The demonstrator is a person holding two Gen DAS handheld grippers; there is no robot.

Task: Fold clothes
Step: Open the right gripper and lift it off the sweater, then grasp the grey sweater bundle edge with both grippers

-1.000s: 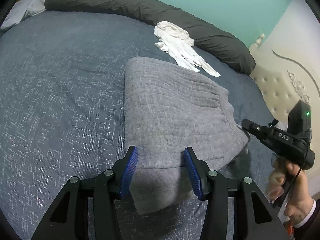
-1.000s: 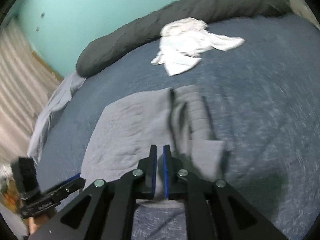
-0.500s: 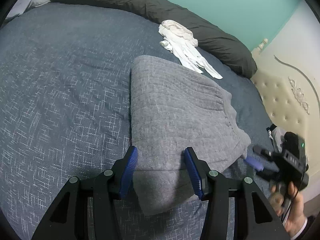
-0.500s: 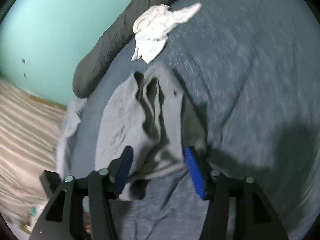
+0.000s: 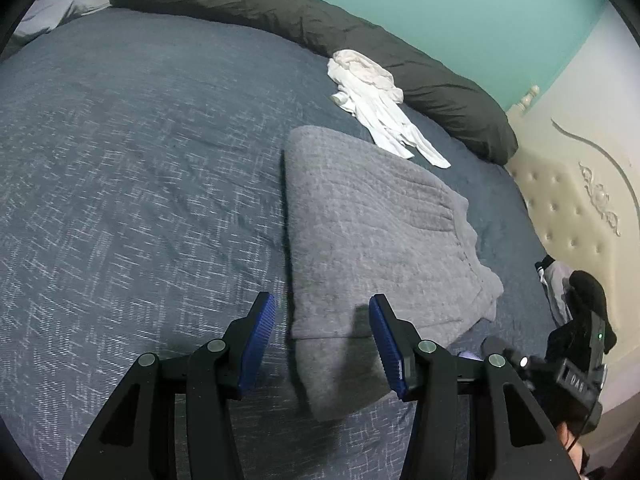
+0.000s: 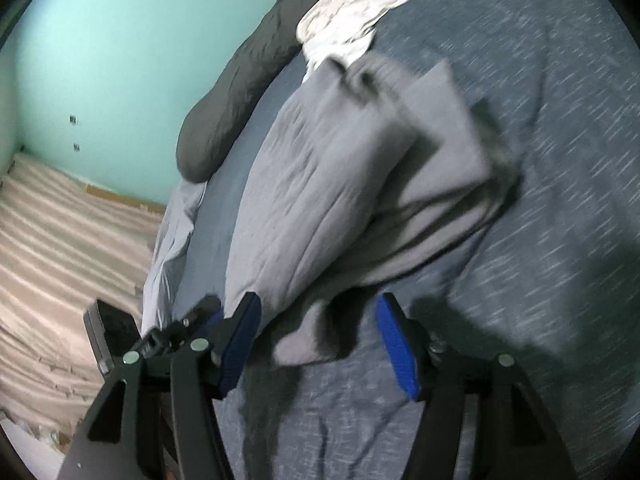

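Left claw and right claw: both spread wide, gripping nothing. Folded grey knit garment flat on blue woven bedspread. Crumpled white cloth beyond, against long dark pillow. Nothing obstructing.

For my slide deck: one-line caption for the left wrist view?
Open left gripper hovers over folded grey garment on blue bedspread.
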